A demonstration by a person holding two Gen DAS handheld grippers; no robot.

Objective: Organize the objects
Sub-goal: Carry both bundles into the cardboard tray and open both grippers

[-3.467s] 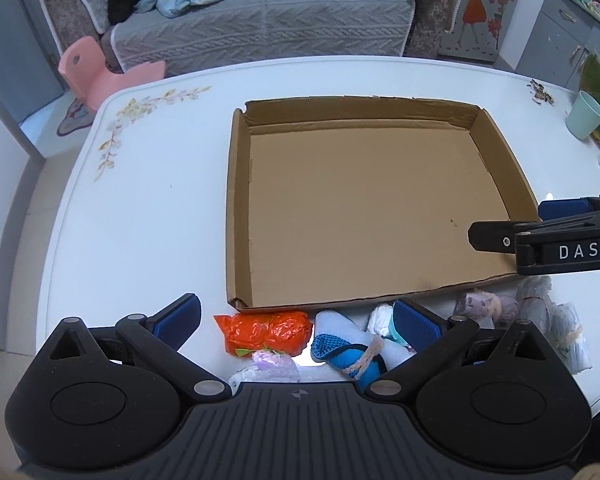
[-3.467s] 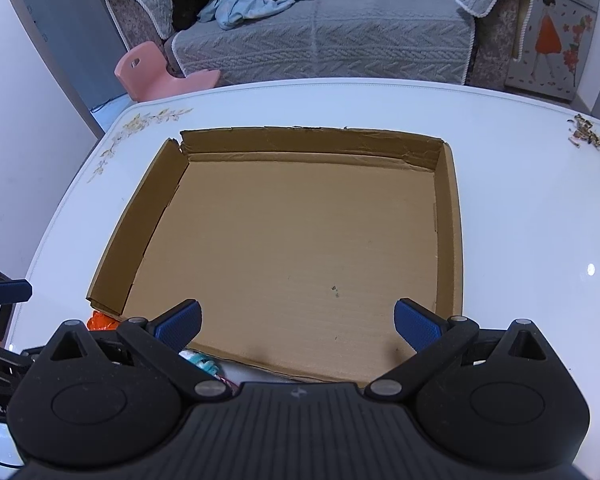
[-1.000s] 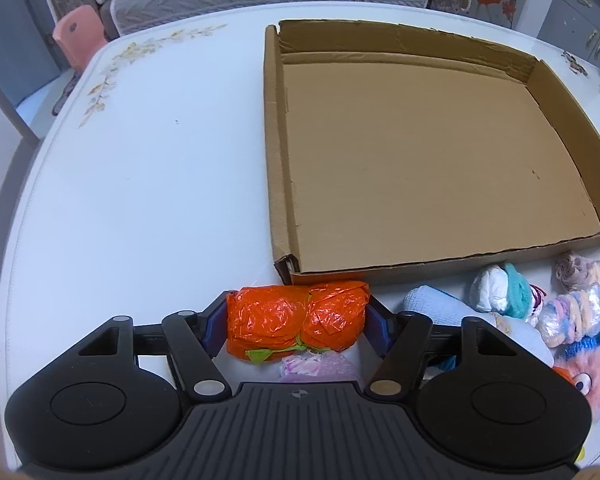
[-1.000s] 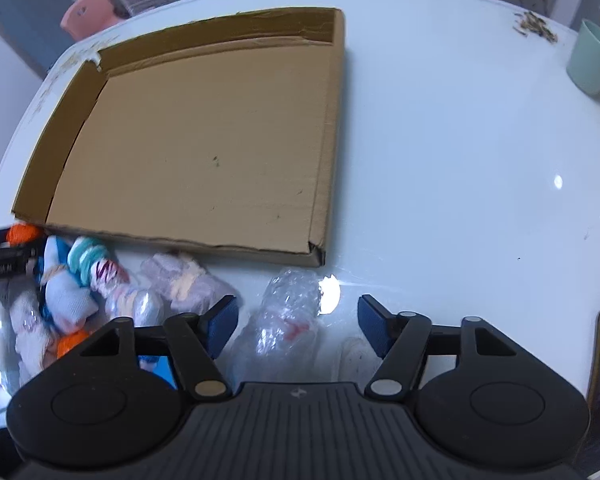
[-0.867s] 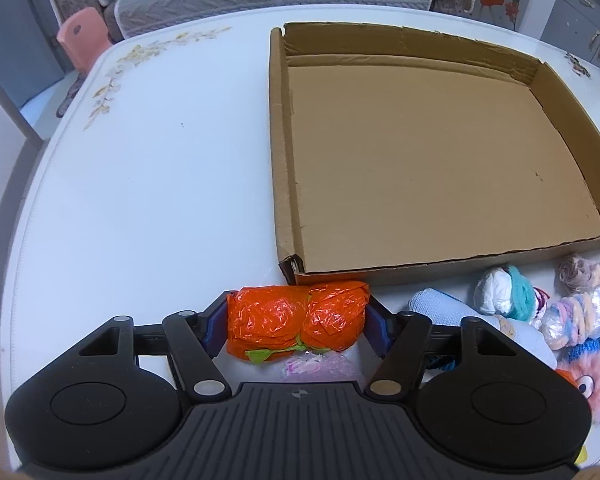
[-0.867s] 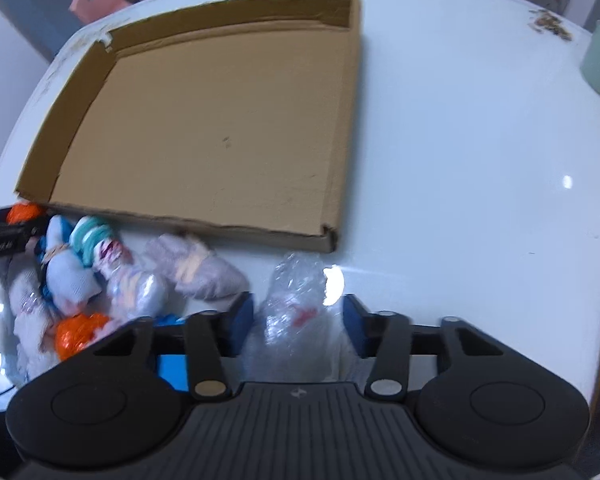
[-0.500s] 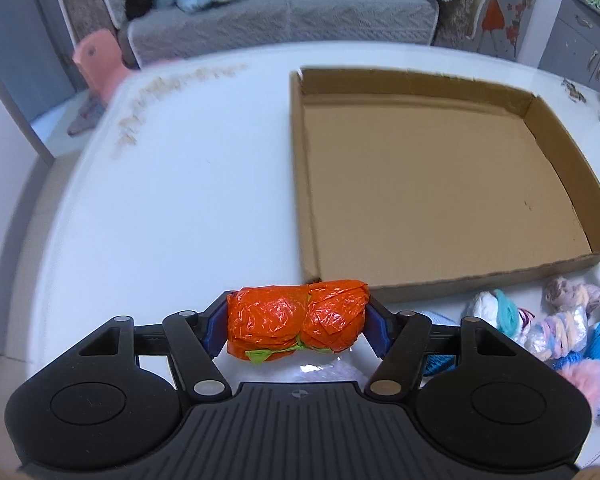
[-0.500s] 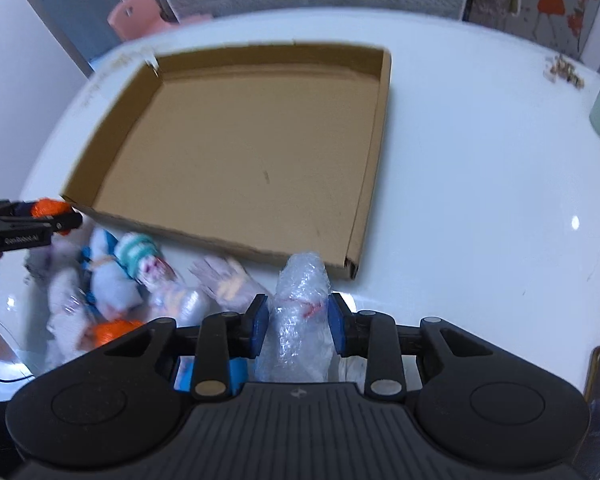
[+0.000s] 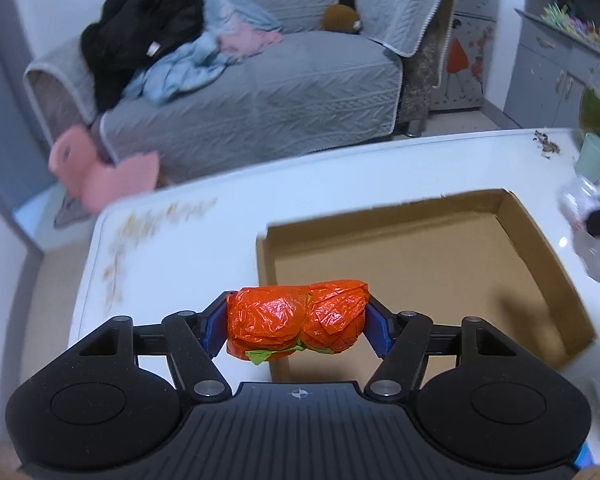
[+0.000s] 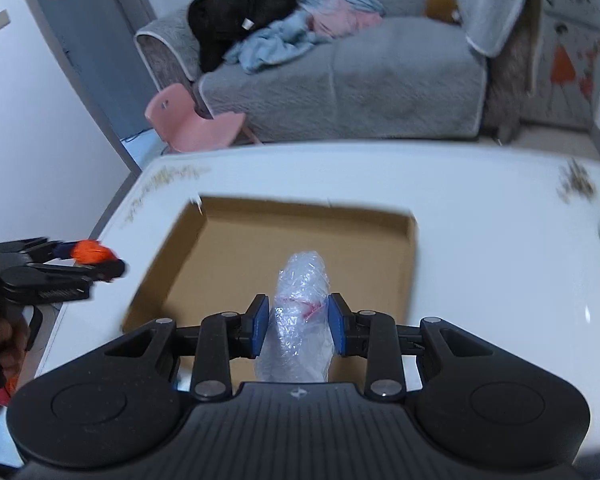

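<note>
Left wrist view: your left gripper (image 9: 298, 326) clamps 1 orange packet (image 9: 298, 326); your right gripper (image 10: 298, 326) pinches 1 clear plastic bundle (image 10: 298, 320), both over 1 cardboard tray (image 9: 420, 264).

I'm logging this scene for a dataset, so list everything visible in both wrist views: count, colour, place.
cardboard tray: one, brown, on the table, nothing in it
table: one, white, under the tray
orange bundle: one, orange plastic, between left pads
clear bundle: one, transparent plastic, between right pads
cup: one, pale green, far right of table
sofa: one, grey, behind table, clothes piled on it
small chair: one, pink, by sofa
left hand-held gripper: black, blue pads, closed on orange bundle
right hand-held gripper: black, blue pads, closed on clear bundle
</note>
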